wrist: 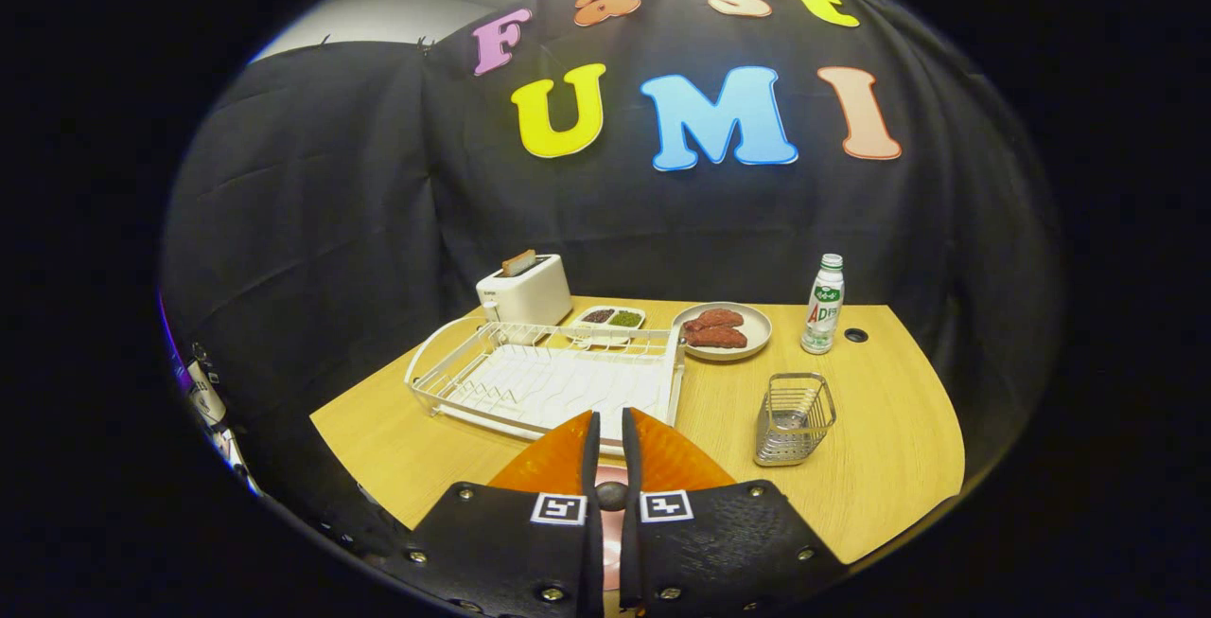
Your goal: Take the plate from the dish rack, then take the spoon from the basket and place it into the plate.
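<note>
The gripper (pixel 606 429) sits low in the middle of the frame. Its two fingers are close together, with only a thin gap between them. Something pink and something round and dark show low in that gap, but I cannot tell what they are or whether the fingers press on them.

Just past the fingertips is the white wire dish rack (pixel 549 374), lying on the wooden table (pixel 880 467). It sits a bit left of the middle. I cannot tell if a plate stands in the rack.

To the right of the fingers stands a small metal wire basket (pixel 795 417). It is near the rack but apart from it. I cannot see a spoon in it.

Behind the rack, further up, is a white toaster (pixel 523 292) with a slice of toast poking out. Next to it is a small tray (pixel 610 319) with dark and green bits. Then comes a round plate with red meat (pixel 722 330). To the right of that stands a bottle (pixel 823 305) with a white cap.
</note>
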Demonstrator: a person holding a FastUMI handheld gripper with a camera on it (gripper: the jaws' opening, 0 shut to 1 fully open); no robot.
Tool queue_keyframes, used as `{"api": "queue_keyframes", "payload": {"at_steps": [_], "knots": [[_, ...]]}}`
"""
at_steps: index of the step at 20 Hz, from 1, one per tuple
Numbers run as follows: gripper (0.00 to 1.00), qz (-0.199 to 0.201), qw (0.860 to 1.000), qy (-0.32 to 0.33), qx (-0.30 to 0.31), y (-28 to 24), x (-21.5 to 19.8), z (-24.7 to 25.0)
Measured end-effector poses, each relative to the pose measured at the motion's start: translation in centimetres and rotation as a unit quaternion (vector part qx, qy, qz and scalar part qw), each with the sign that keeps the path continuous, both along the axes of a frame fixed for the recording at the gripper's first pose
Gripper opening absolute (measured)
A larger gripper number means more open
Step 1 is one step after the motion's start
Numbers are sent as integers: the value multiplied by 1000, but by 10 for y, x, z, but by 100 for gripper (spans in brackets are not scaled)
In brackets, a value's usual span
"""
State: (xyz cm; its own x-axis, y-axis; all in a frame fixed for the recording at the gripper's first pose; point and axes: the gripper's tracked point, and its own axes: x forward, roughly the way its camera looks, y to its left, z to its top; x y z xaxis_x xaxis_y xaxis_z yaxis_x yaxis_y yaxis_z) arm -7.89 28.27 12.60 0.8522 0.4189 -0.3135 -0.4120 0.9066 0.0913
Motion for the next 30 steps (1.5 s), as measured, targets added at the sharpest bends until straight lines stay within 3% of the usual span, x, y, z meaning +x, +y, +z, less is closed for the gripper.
{"api": "queue_keyframes", "payload": {"at_steps": [11, 23, 28, 29, 30], "knots": [[6, 54, 997, 38, -27, 49, 2, -41], [11, 87, 992, 67, -67, 80, 13, -73], [20, 89, 992, 45, -75, 85, 19, -54], [31, 89, 992, 37, -76, 85, 22, -48], [31, 86, 993, 28, -75, 83, 23, -40]]}}
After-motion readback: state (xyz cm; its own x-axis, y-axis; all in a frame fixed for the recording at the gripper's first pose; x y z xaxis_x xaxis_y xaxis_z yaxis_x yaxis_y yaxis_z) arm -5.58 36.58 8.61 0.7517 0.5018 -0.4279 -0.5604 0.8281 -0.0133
